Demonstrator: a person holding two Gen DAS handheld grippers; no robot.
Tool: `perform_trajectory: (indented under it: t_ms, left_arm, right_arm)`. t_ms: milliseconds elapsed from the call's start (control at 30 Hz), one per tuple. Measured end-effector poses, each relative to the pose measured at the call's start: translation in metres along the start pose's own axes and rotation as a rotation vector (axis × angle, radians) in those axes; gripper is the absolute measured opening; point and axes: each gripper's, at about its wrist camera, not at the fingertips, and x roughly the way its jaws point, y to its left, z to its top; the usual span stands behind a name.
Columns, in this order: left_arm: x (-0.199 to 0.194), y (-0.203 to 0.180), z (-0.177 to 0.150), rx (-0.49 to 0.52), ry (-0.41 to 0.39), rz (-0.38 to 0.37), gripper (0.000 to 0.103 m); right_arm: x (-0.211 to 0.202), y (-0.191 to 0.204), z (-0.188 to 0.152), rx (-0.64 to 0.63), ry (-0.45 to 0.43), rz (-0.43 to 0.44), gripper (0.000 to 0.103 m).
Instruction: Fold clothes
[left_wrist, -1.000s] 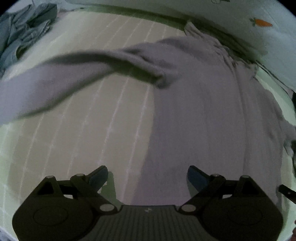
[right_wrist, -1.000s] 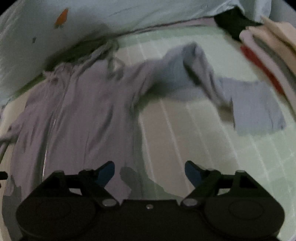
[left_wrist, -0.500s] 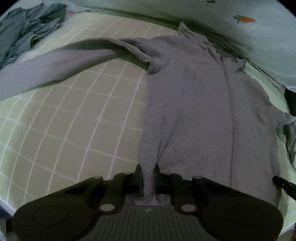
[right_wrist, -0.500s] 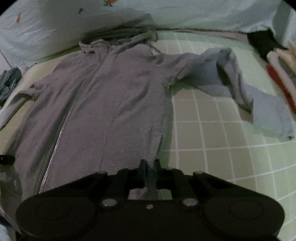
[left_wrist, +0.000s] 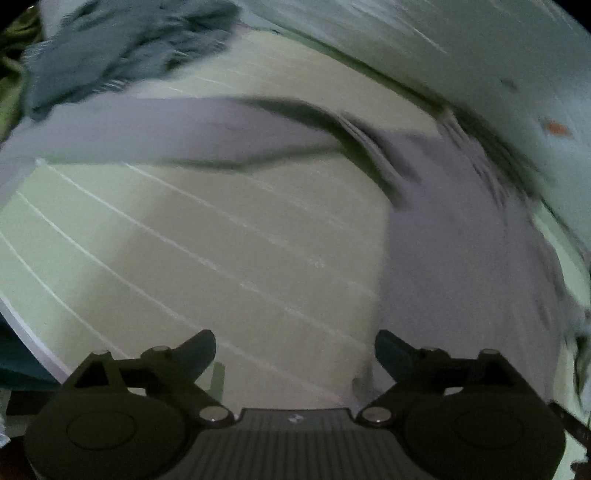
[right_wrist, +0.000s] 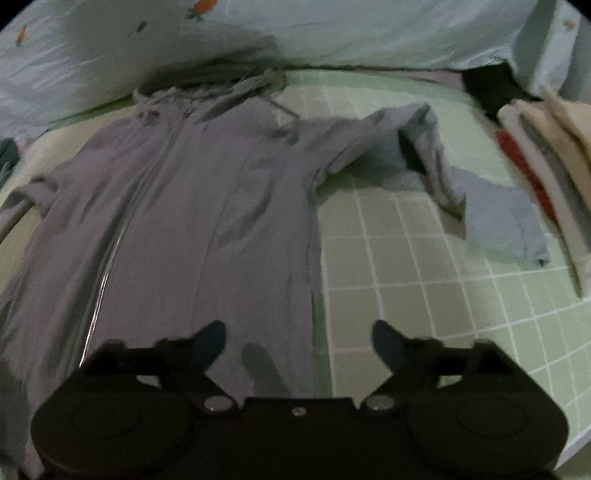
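On green checked sheet (right_wrist: 424, 266): grey hoodie (right_wrist: 207, 206) flat; left hand-held gripper (left_wrist: 295, 349), right hand-held gripper (right_wrist: 299, 338) opening wide, empty.

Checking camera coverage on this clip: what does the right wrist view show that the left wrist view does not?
Only the right wrist view shows the hoodie's zipper, its hood, its crumpled sleeve and the folded stack of clothes at the right edge.

Only the left wrist view, which is motion-blurred, shows the other sleeve stretched flat and a blue-grey garment heap at the top left.

Both show the grey hoodie on the green checked sheet, the pale carrot-print bedding behind, and each view's own gripper, left gripper, right gripper, opening with nothing between its fingers.
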Motion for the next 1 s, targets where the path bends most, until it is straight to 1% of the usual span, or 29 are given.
perform_trajectory:
  t_ms: [33, 67, 100, 167, 233, 367, 467, 567, 667, 800, 1000]
  left_arm:
    - [0.002, 0.011, 0.013, -0.005, -0.004, 0.008, 0.095]
    - [0.003, 0.022, 0.026, -0.009, -0.008, 0.017, 0.095]
    - [0.005, 0.033, 0.041, -0.008, -0.008, 0.033, 0.096]
    - [0.007, 0.054, 0.066, 0.007, -0.038, 0.045, 0.099]
    - [0.009, 0.075, 0.090, 0.019, -0.062, 0.058, 0.099]
    - [0.024, 0.116, 0.139, 0.021, -0.048, 0.095, 0.099]
    - [0.030, 0.139, 0.168, 0.054, -0.051, 0.176, 0.099]
    - [0.037, 0.161, 0.185, 0.062, -0.047, 0.229, 0.099]
    - [0.051, 0.182, 0.199, 0.018, -0.031, 0.256, 0.099]
    - [0.063, 0.206, 0.211, -0.032, -0.015, 0.254, 0.099]
    - [0.075, 0.224, 0.213, -0.077, 0.005, 0.243, 0.099]
  right_arm:
    - [0.000, 0.007, 0.002, 0.011, -0.013, -0.017, 0.099]
    - [-0.001, 0.014, 0.004, 0.026, -0.027, -0.034, 0.101]
    - [-0.001, 0.022, 0.006, 0.049, -0.034, -0.050, 0.101]
    - [0.000, 0.038, 0.010, 0.106, -0.039, -0.079, 0.101]
    - [-0.001, 0.055, 0.012, 0.147, -0.056, -0.084, 0.102]
    - [0.007, 0.097, 0.019, 0.169, -0.072, -0.103, 0.102]
    - [0.008, 0.130, 0.028, 0.208, -0.086, -0.101, 0.102]
    - [0.012, 0.172, 0.042, 0.184, -0.100, -0.093, 0.102]
    - [0.024, 0.214, 0.055, 0.112, -0.104, -0.080, 0.102]
    - [0.043, 0.257, 0.071, 0.032, -0.095, -0.047, 0.102]
    - [0.067, 0.315, 0.096, -0.103, -0.084, 0.009, 0.099]
